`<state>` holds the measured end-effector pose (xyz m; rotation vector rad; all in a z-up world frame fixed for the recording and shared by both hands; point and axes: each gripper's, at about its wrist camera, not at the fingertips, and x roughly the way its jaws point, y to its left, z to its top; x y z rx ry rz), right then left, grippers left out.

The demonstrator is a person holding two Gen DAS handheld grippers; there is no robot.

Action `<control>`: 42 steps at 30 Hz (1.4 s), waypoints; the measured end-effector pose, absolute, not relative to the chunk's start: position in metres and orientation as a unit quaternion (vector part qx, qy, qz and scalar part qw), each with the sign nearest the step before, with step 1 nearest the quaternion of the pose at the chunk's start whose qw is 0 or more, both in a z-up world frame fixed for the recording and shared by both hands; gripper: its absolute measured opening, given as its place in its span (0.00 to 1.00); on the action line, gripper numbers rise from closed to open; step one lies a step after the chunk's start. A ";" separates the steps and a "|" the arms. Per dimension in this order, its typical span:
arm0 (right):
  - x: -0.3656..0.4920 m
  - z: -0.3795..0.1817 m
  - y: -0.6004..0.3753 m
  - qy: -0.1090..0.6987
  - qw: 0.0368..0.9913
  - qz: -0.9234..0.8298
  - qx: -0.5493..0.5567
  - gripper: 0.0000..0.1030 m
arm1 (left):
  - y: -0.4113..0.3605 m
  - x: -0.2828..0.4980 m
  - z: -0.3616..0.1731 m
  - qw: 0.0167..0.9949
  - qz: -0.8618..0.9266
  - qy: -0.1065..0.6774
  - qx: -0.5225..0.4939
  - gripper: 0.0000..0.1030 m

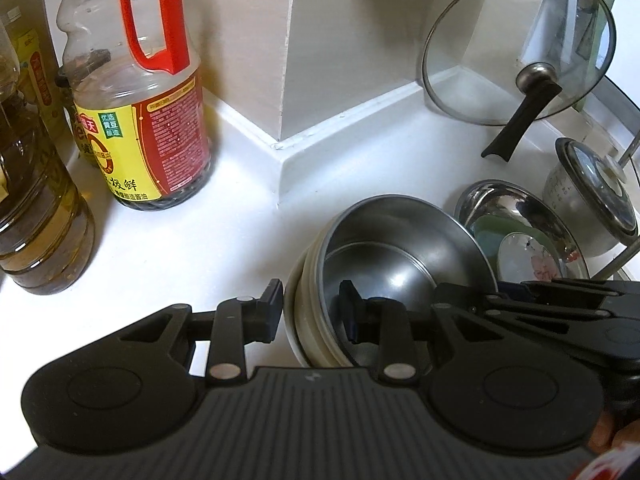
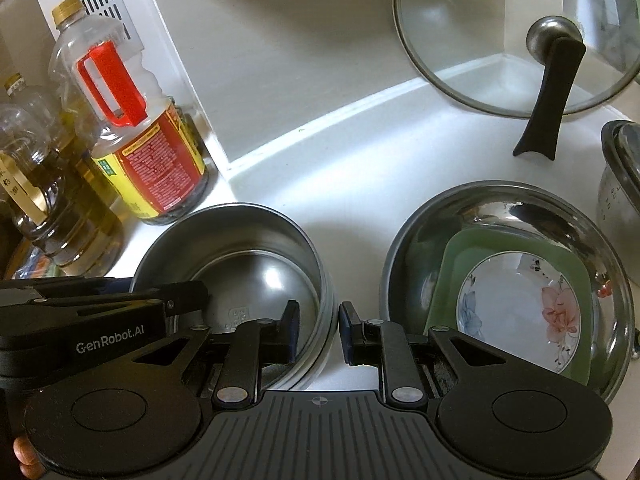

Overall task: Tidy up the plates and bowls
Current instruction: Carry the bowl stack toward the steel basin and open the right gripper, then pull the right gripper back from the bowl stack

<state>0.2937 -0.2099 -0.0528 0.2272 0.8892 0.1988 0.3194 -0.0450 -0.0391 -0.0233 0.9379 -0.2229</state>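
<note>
The white bench (image 2: pixel 344 184) is looking smooth and glossy, running into a cream wall corner. Leaning against that wall, a big round glass lid (image 2: pixel 480 40) with a steel rim and a black stick handle is standing on edge. To the right, a wide shiny steel basin (image 2: pixel 516 208) is sitting on the bench, holding a green squarish plate (image 2: pixel 452 264) with rounded corners, and on top of that a small round white plate with a flower print (image 2: pixel 516 304). Over on the left, a clear plastic soy sauce jug (image 1: pixel 148 120) with a red handle and a ribbed oil bottle (image 1: pixel 44 224) are crowding the corner.

The stack of bowls (image 1: pixel 400 256) is sitting just left of the basin: brushed steel bowls nested inside each other, with cream-coloured rims showing underneath in the left wrist view.

The left gripper (image 1: pixel 310 312) is clamping the stack's left wall, one pad outside and one inside. The right gripper (image 2: pixel 319 330) is pinching the right wall the same way, narrow, with the rim between its pads. A bit of a person's fingers (image 2: pixel 24 456) is peeking in at the edge.
</note>
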 end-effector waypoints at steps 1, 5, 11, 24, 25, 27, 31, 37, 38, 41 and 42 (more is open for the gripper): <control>0.294 -0.052 -0.210 0.428 0.892 0.097 0.111 0.20 | -0.045 0.319 -0.038 0.887 -0.105 0.449 -0.010 0.27; 0.290 -0.046 -0.214 0.418 0.895 0.110 0.113 0.29 | -0.048 0.313 -0.029 0.897 -0.093 0.433 -0.004 0.27; 0.270 -0.029 -0.229 0.386 0.905 0.126 0.127 0.56 | -0.049 0.294 -0.007 0.909 -0.085 0.409 -0.012 0.40; 0.191 -0.023 -0.261 0.369 0.911 0.090 0.163 0.70 | -0.043 0.212 0.016 0.913 -0.105 0.393 -0.018 0.65; 0.185 -0.024 -0.261 0.371 0.910 0.084 0.167 0.71 | -0.042 0.206 0.016 0.912 -0.109 0.396 -0.018 0.65; 0.172 -0.027 -0.260 0.376 0.907 0.077 0.172 0.71 | -0.039 0.195 0.014 0.908 -0.116 0.403 -0.019 0.65; 0.147 -0.031 -0.253 0.391 0.901 0.061 0.177 0.71 | -0.036 0.174 0.009 0.901 -0.128 0.415 -0.009 0.65; 0.111 -0.037 -0.238 0.403 0.896 0.042 0.184 0.71 | -0.032 0.149 0.000 0.892 -0.150 0.426 0.004 0.65; 0.106 -0.038 -0.236 0.404 0.895 0.038 0.185 0.71 | -0.031 0.146 -0.001 0.891 -0.153 0.427 0.007 0.65; 0.093 -0.039 -0.230 0.404 0.896 0.025 0.185 0.71 | -0.029 0.136 -0.003 0.889 -0.163 0.427 0.012 0.65; 0.089 -0.039 -0.228 0.403 0.896 0.021 0.186 0.71 | -0.029 0.133 -0.003 0.889 -0.166 0.426 0.014 0.65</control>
